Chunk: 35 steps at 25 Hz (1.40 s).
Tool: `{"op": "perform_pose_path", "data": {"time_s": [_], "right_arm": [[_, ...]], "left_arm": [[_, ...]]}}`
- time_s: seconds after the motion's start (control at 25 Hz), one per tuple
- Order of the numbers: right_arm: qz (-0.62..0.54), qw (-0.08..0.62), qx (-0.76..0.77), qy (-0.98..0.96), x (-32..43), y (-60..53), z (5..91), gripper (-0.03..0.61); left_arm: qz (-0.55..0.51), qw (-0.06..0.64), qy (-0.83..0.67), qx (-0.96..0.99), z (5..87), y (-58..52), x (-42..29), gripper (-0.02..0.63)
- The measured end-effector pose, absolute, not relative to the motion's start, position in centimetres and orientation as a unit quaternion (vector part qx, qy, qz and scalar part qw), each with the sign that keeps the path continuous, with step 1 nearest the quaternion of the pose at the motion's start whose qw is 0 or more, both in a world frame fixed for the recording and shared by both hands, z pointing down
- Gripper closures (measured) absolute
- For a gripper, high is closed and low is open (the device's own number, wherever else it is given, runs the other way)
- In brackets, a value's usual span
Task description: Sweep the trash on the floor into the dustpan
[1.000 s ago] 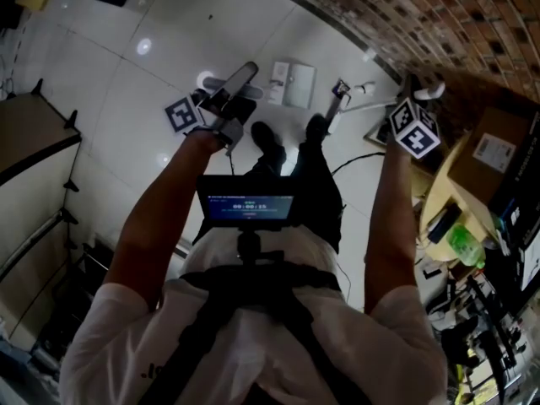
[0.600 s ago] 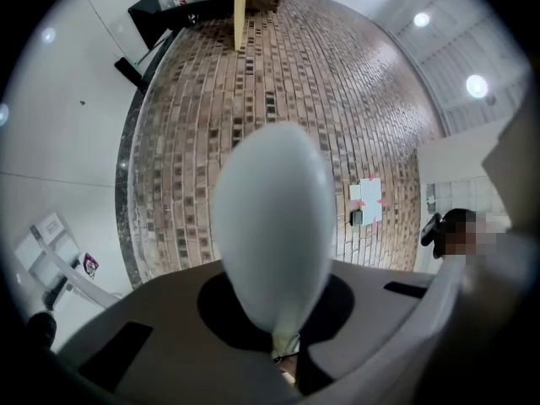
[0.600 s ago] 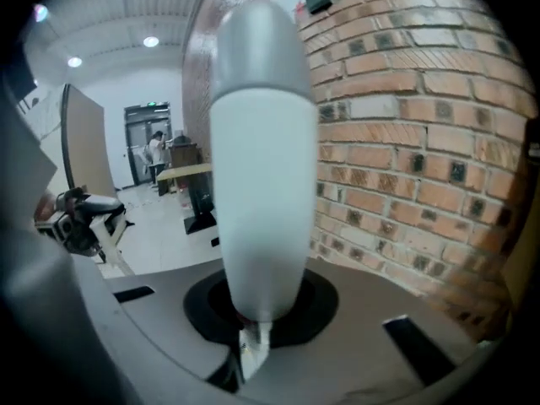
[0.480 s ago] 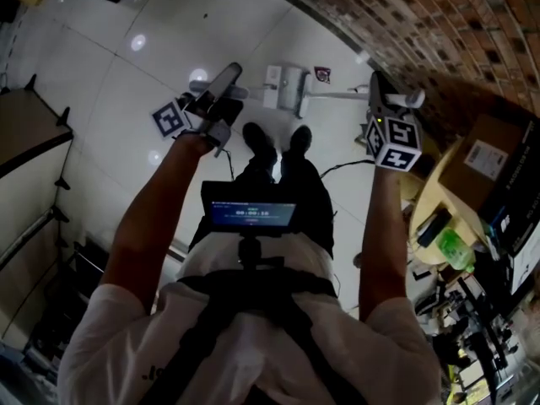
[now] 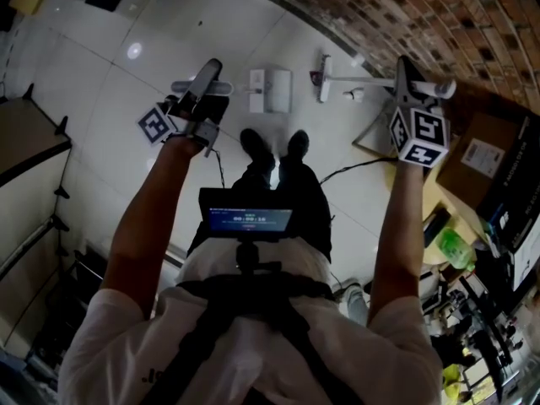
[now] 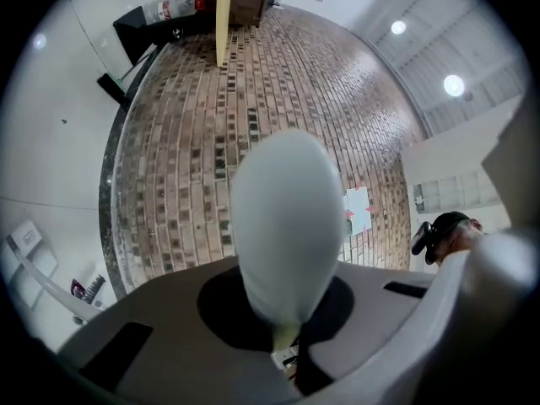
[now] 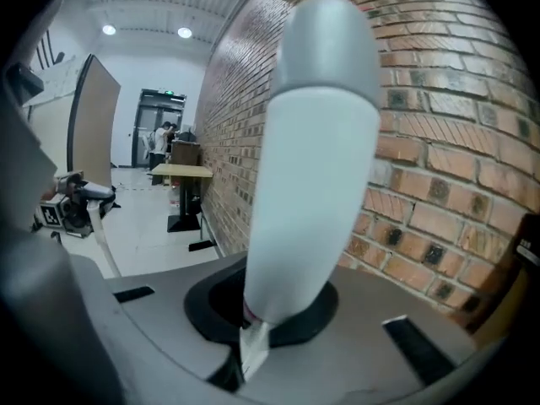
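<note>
The left hand-held gripper point(image 5: 210, 69) point(image 6: 287, 344) has its jaws pressed together on the dustpan handle point(image 6: 287, 226), a smooth, pale, egg-shaped end that fills the middle of the left gripper view. In the head view this handle point(image 5: 187, 87) runs as a thin pale bar to the right into the dustpan point(image 5: 270, 89), a flat white rectangular pan just beyond the person's dark shoes point(image 5: 272, 146).

The right hand-held gripper point(image 5: 407, 70) point(image 7: 253, 327) pinches the broom handle point(image 7: 316, 159), a smooth, white, rounded grip capped in matte grey. From it a slim pale pole point(image 5: 371, 81) leads left to the small broom head point(image 5: 323, 66), just right of the dustpan and apart from it.

The floor point(image 5: 101, 99) is glossy white tile with lamp glints. The far wall point(image 5: 439, 24) is rough brown brick with pale mortar lines.
</note>
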State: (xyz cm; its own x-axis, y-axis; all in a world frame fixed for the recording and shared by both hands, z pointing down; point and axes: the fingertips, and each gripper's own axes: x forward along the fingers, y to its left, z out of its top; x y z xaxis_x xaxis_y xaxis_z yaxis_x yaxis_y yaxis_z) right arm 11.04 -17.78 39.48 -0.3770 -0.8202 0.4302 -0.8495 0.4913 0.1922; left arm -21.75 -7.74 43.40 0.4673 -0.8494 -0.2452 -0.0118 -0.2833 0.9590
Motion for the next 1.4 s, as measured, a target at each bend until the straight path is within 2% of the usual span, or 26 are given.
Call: {"op": "perform_pose_path", "data": {"time_s": [0.16, 0.32, 0.52, 0.8, 1.16, 1.4], "right_arm": [[0.009, 0.279, 0.488, -0.827, 9.9, -18.7, 41.6, 0.572], [0.074, 0.297, 0.476, -0.824, 8.6, -18.5, 48.4, 0.574], [0.164, 0.229, 0.482, -0.83, 4.4, -16.4, 50.0, 0.565], [0.214, 0.163, 0.475, -0.838, 2.3, -12.8, 47.3, 0.563], [0.152, 0.17, 0.482, -0.846, 7.4, -13.2, 42.0, 0.571], [0.082, 0.237, 0.498, -0.83, 15.1, -14.2, 39.1, 0.574]], "left_arm": [[-0.407, 0.513, -0.318, 0.686, 43.8, -7.3, -22.2, 0.612], [-0.41, 0.516, -0.321, 0.68, 44.4, -6.5, -22.6, 0.612], [-0.412, 0.522, -0.323, 0.673, 45.0, -5.5, -23.1, 0.612], [-0.419, 0.523, -0.326, 0.667, 45.6, -5.2, -24.0, 0.612], [-0.435, 0.516, -0.325, 0.662, 44.1, -5.7, -23.5, 0.612], [-0.423, 0.516, -0.313, 0.676, 42.8, -6.9, -19.5, 0.612]]}}
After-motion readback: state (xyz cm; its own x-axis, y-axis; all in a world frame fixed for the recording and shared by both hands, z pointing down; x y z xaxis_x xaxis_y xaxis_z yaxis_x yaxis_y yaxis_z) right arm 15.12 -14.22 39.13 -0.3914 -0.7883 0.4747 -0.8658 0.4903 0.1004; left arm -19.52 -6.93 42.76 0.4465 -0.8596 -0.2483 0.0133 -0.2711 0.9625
